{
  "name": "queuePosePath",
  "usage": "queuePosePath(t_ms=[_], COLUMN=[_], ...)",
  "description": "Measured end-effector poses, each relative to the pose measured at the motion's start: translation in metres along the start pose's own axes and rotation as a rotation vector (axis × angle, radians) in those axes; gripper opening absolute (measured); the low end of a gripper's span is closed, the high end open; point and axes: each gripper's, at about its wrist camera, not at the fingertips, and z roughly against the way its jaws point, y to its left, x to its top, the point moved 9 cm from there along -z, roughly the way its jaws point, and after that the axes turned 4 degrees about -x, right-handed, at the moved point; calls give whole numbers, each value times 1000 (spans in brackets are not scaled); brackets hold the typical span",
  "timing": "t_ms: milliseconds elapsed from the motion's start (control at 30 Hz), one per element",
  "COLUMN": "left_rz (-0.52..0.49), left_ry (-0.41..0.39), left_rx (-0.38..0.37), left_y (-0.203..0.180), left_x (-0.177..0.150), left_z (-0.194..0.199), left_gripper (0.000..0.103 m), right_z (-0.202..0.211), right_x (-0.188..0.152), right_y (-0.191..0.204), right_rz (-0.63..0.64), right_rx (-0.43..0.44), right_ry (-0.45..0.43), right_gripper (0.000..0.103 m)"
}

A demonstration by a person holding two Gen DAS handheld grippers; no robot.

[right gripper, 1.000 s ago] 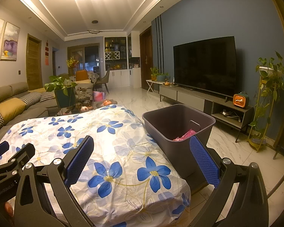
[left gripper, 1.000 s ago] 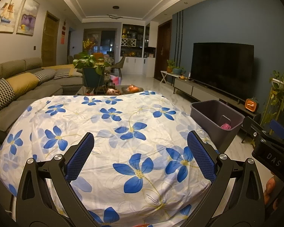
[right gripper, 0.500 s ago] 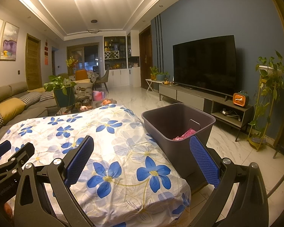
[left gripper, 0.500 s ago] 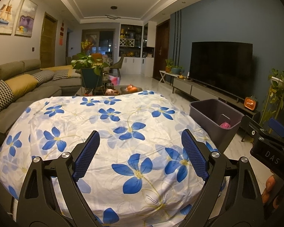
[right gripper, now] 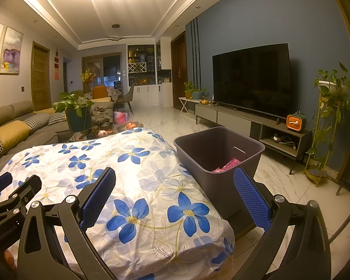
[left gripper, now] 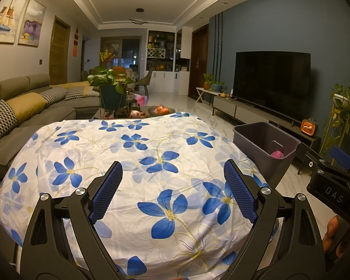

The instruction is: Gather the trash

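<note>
both level over floral cloth (left gripper: 151, 163) | jaws apart | nothing held

the right gripper (right gripper: 173, 192) hangs with its blue-padded jaws spread wide and empty over the flowered cloth (right gripper: 119, 172). just beside the cloth's edge stands a dark bin (right gripper: 218, 170) with pink trash (right gripper: 228, 164) inside.

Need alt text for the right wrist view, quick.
The open, empty right gripper hovers over a table draped in a blue-flowered cloth, with a dark bin holding pink trash at the table's right edge. Behind: television and sofa.
</note>
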Motion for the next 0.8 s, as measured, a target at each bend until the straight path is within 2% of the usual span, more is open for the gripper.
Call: queuePosePath(t_ms=[267, 800], left_rz=[0, 19], left_ry=[1, -3], left_rx=[9, 0], left_y=[1, 7], left_x=[0, -1], left_z=[1, 6], left_gripper=[96, 96], right_z=[0, 1], right_x=[0, 0], right_y=[-1, -2], right_rz=[0, -1], right_rx=[0, 1], right_ry=[0, 1], right_gripper=[97, 97])
